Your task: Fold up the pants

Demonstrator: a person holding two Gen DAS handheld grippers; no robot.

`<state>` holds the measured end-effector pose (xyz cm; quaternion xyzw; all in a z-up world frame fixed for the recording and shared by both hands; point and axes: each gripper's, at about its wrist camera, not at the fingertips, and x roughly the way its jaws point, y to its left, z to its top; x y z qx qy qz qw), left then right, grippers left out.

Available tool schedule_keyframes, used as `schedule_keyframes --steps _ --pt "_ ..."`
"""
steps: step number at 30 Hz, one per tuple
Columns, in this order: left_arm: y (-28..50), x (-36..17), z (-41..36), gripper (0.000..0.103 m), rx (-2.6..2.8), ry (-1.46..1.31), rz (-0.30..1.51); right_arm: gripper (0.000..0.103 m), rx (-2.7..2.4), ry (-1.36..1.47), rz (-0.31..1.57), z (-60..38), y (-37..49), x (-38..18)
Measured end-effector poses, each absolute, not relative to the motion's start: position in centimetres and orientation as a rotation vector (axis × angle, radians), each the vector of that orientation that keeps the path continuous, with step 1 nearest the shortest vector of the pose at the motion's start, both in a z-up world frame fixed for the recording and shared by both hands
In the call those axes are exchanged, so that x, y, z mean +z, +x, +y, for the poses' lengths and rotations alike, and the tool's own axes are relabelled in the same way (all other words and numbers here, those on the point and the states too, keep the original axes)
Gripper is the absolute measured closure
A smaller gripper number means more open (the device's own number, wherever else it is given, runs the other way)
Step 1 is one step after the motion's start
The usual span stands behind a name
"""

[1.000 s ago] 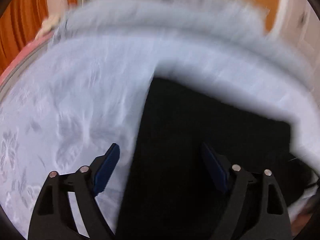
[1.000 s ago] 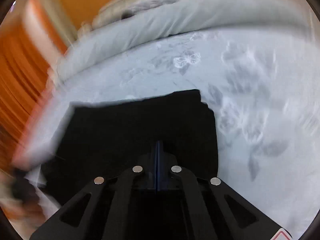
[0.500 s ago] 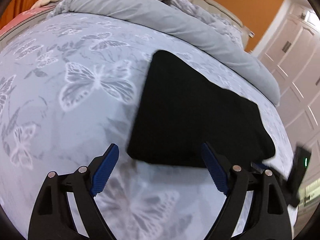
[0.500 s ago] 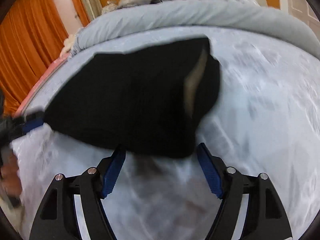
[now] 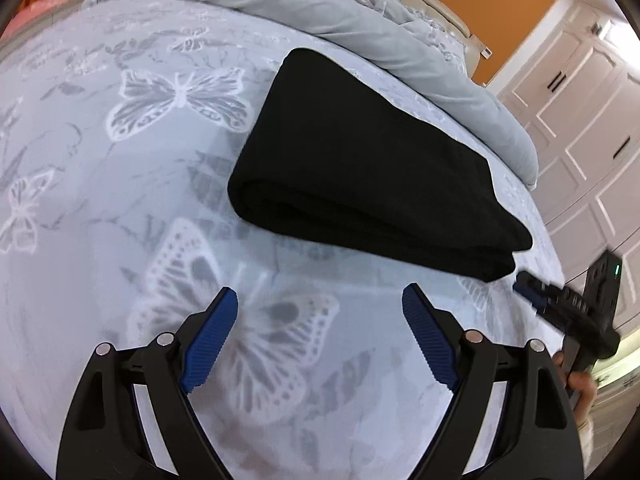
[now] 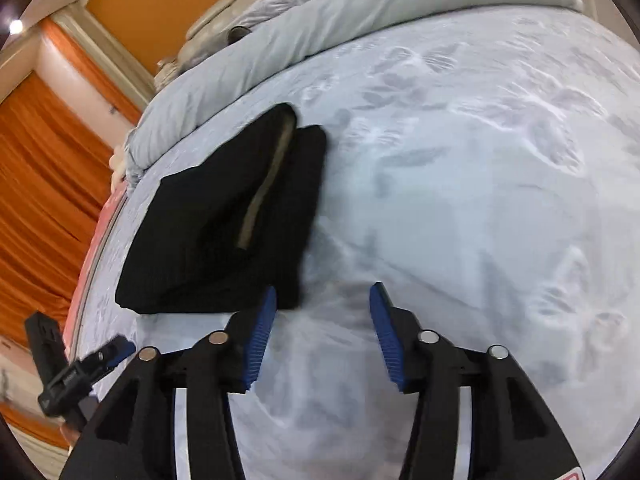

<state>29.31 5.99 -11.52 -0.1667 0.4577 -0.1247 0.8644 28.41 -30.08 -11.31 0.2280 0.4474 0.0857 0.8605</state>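
The black pants [image 5: 360, 168] lie folded in a flat stack on the butterfly-print bed sheet [image 5: 120, 208]. My left gripper [image 5: 320, 304] is open and empty, held back from the stack's near folded edge. The right gripper shows at the right edge of the left wrist view [image 5: 560, 304]. In the right wrist view the pants [image 6: 224, 216] lie to the left, with a tan inner band showing at one end. My right gripper [image 6: 322, 300] is open and empty, its left finger just beside the stack's near corner. The left gripper shows at the lower left of that view [image 6: 116, 350].
A rolled grey duvet [image 5: 360, 20] lies along the far side of the bed. White wardrobe doors [image 5: 580, 92] stand to the right. Orange curtains [image 6: 36, 184] hang to the left, with an orange wall [image 6: 168, 4] behind the headboard.
My right gripper let go of the pants and opened. Both grippers pulled back from the stack, which now lies flat on the sheet.
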Motion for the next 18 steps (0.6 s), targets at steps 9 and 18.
schedule_keyframes --steps 9,18 --pt "26.5 -9.7 2.7 0.021 -0.133 -0.020 0.833 0.093 0.208 0.299 0.912 -23.3 31.0 -10.9" --pt "25.0 -8.5 2.2 0.021 -0.091 0.072 0.835 0.025 0.076 0.339 0.806 -23.4 28.5 -6.2"
